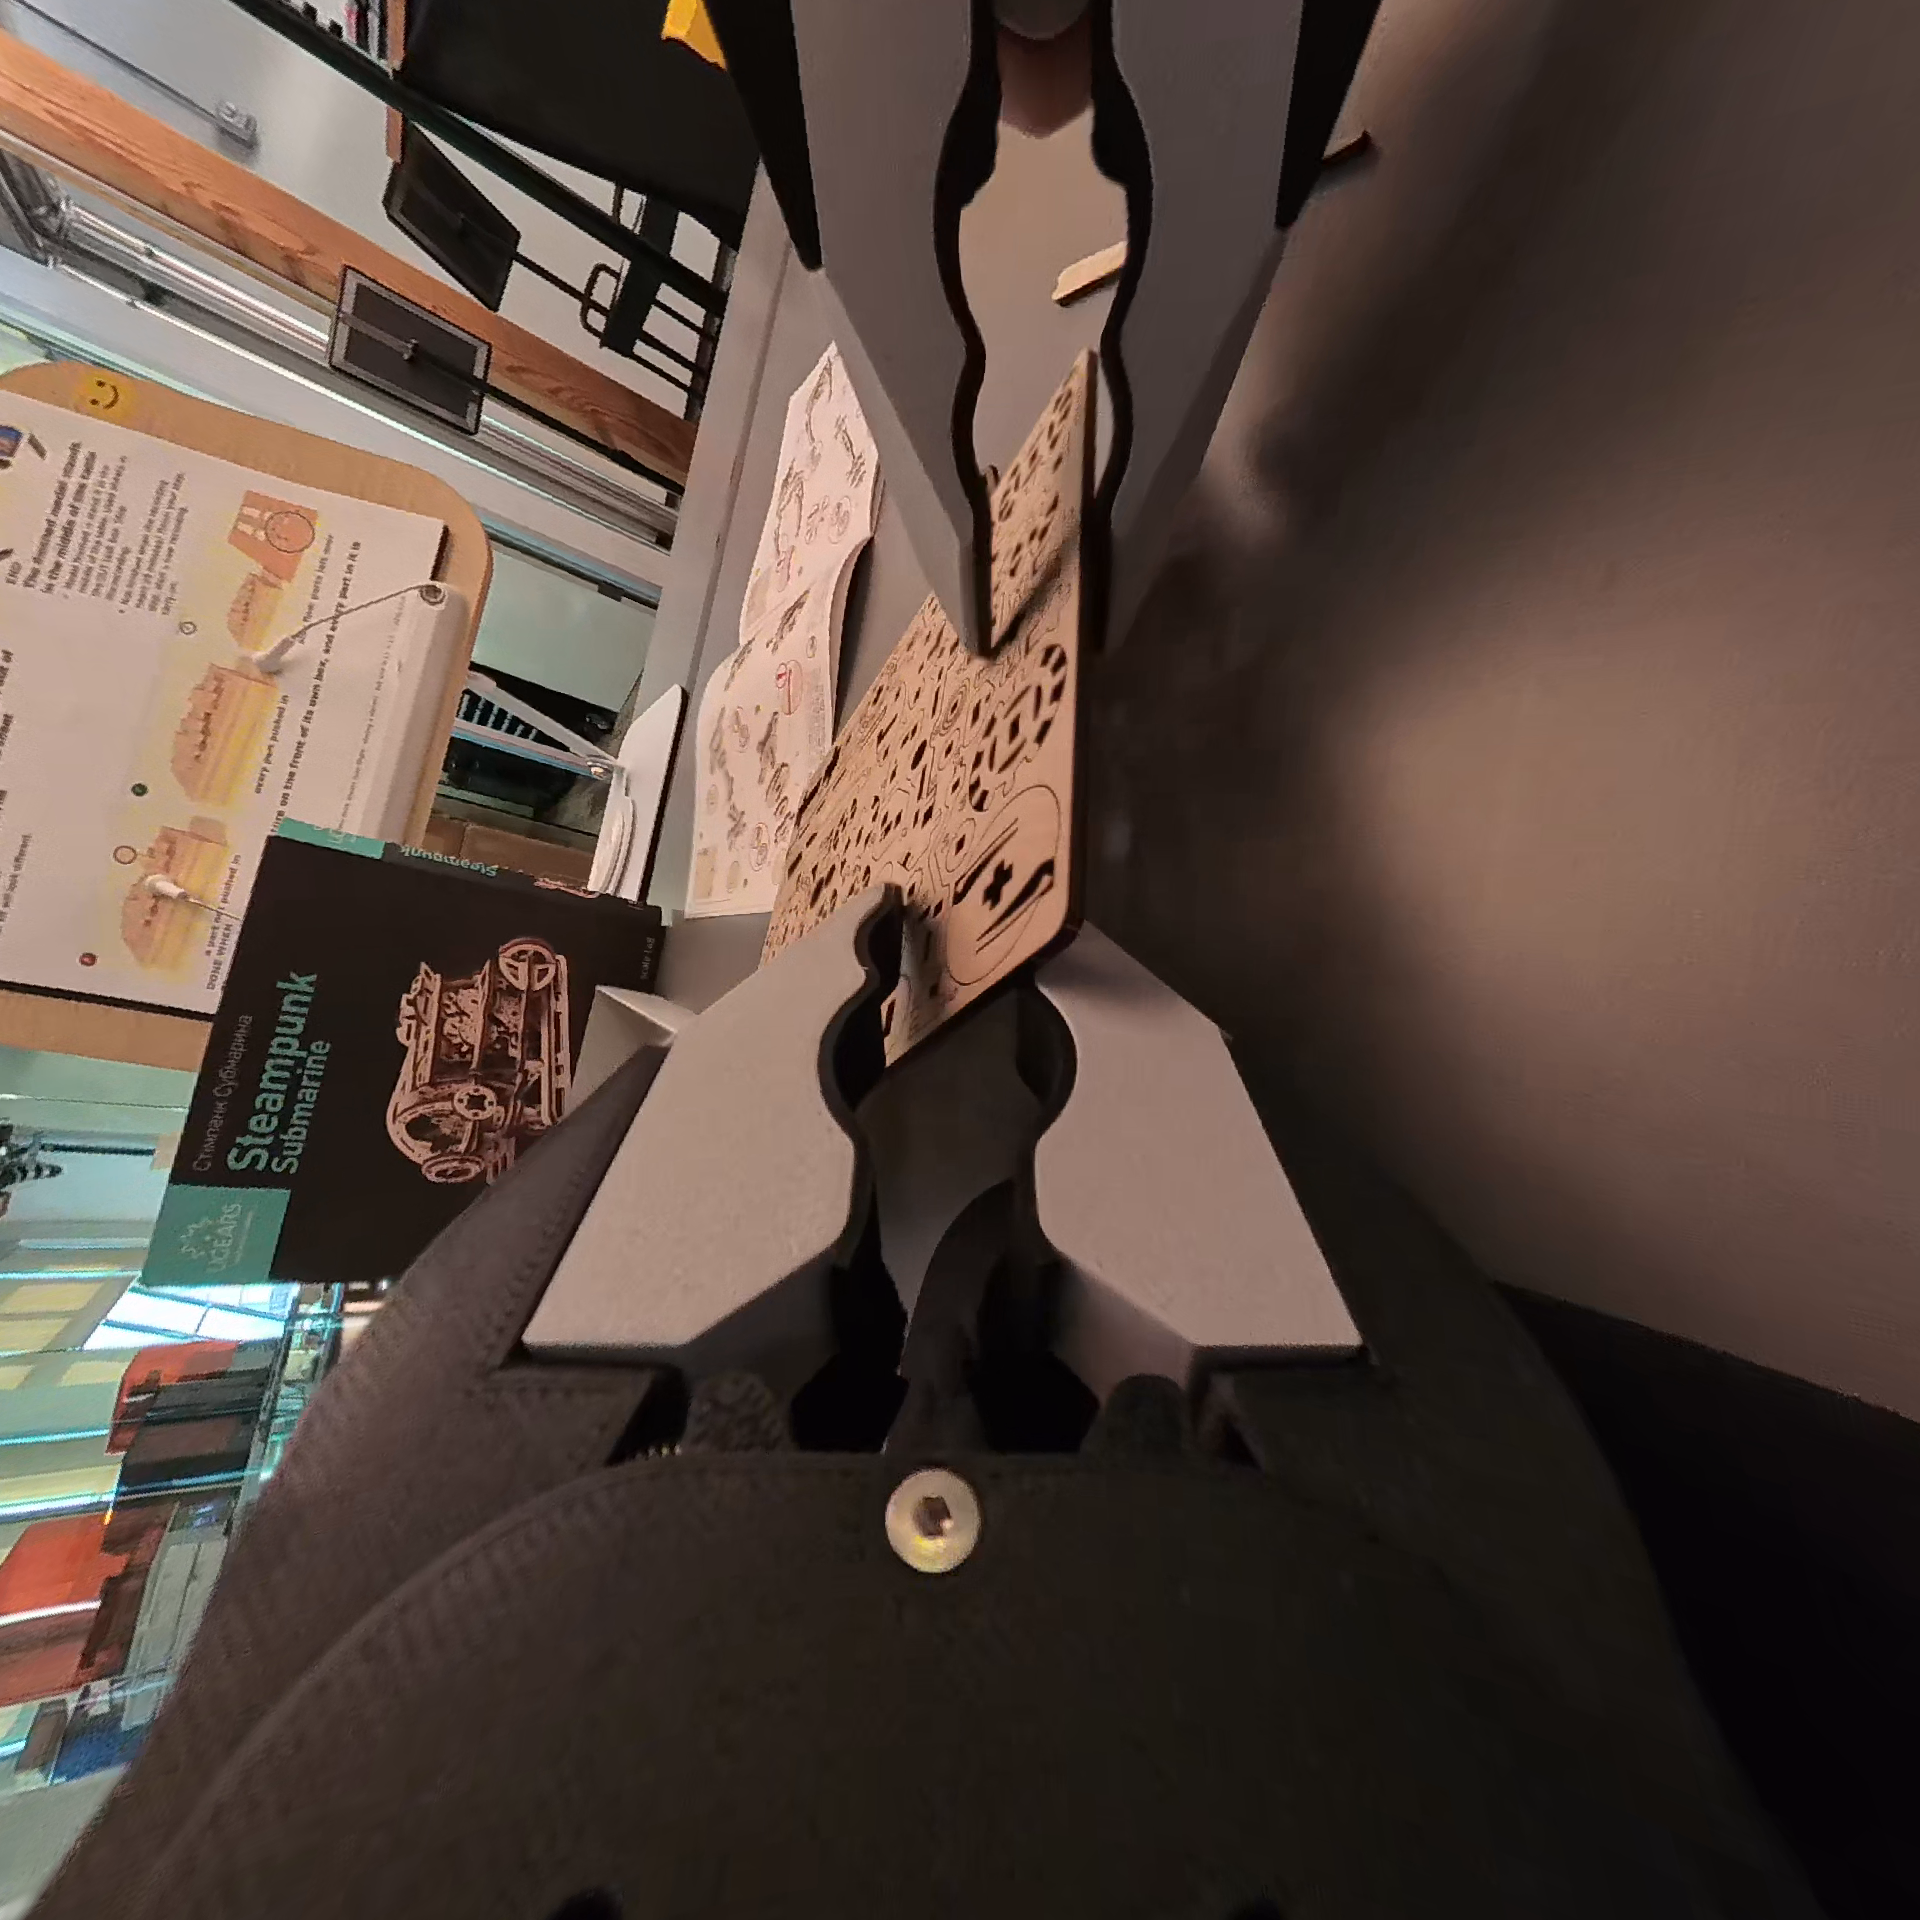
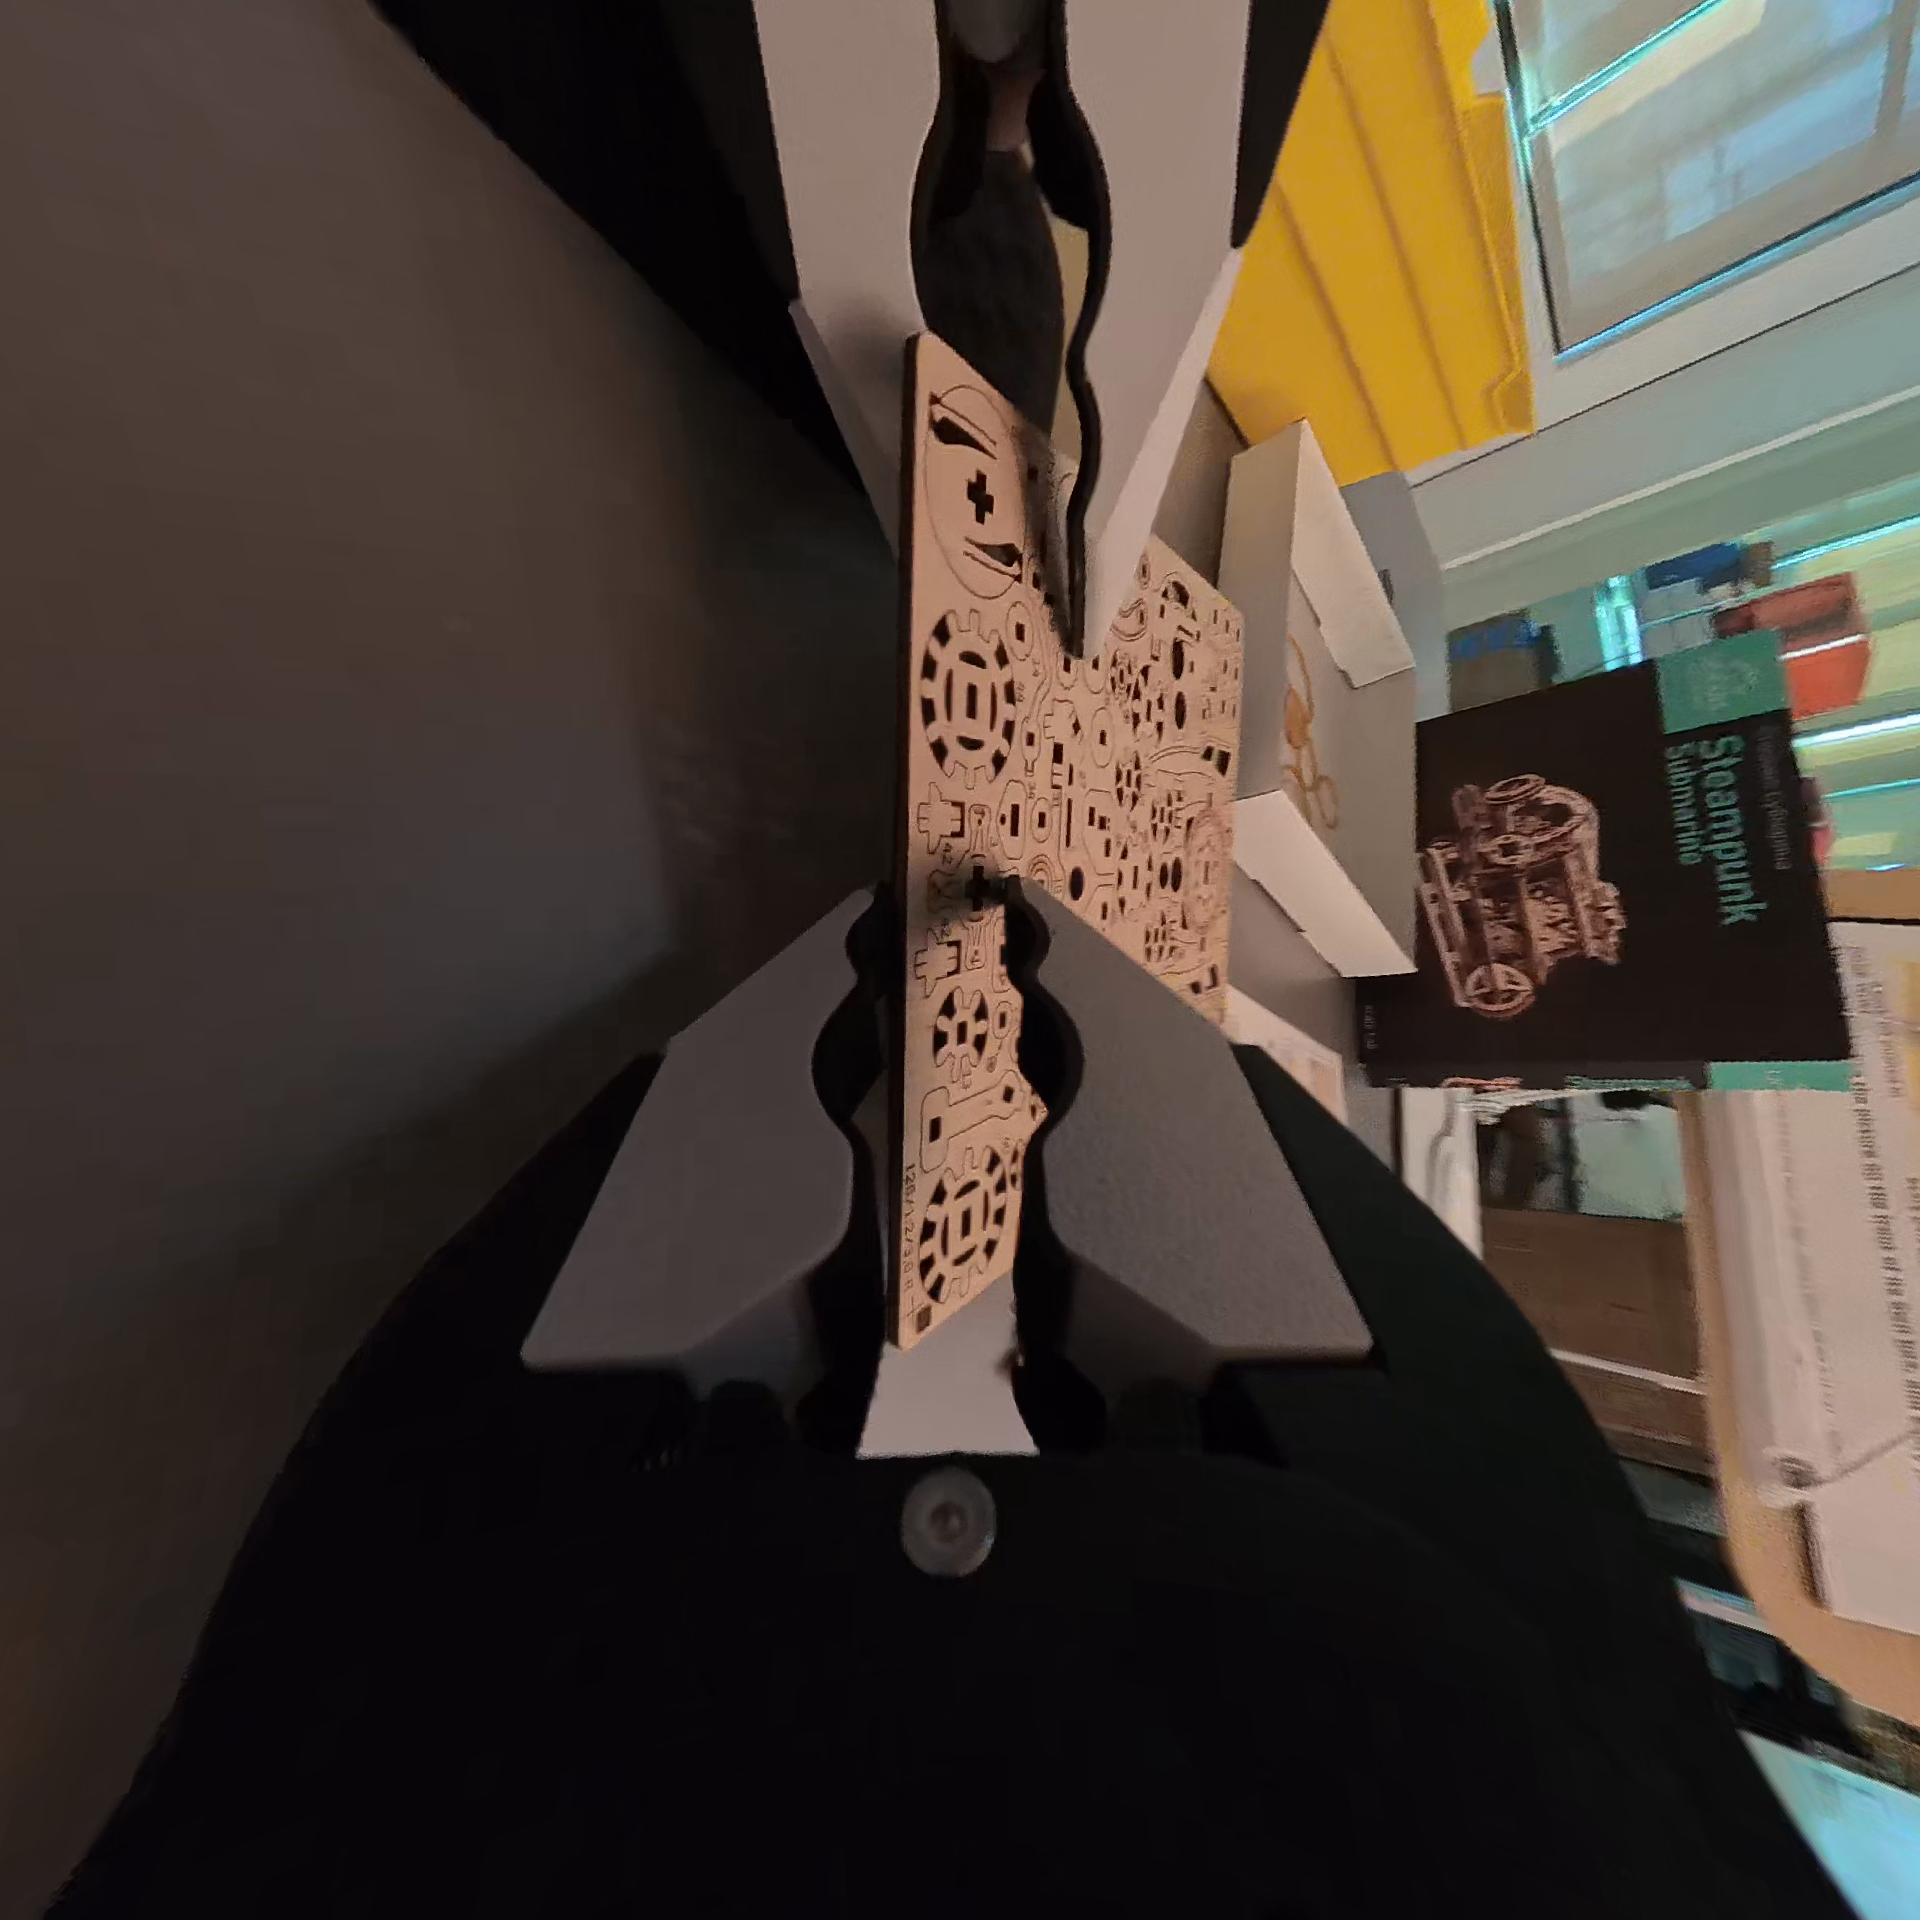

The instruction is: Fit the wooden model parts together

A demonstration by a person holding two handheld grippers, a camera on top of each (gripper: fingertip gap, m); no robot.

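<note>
A thin laser-cut wooden sheet (image 1: 935, 790) full of model parts is held between both grippers, by opposite ends. In the left wrist view my left gripper (image 1: 977, 956) is shut on its near end, and the right gripper (image 1: 1039, 613) clamps the far end. In the right wrist view the same sheet (image 2: 1081, 748) runs between my right gripper (image 2: 945, 904), shut on the near end, and the left gripper (image 2: 1075, 623) at the far end. The sheet's one long edge lies close to the dark grey table top (image 1: 1558, 727); I cannot tell if it touches.
A black and teal kit box (image 1: 395, 1060) stands behind the sheet and also shows in the right wrist view (image 2: 1621, 862). An open instruction booklet (image 1: 790, 644), a small wooden stick (image 1: 1086, 275), a white box (image 2: 1309, 665) and a yellow bin (image 2: 1382, 260) are nearby. The left gripper's tips are roughly 5 centimeters from the right gripper's.
</note>
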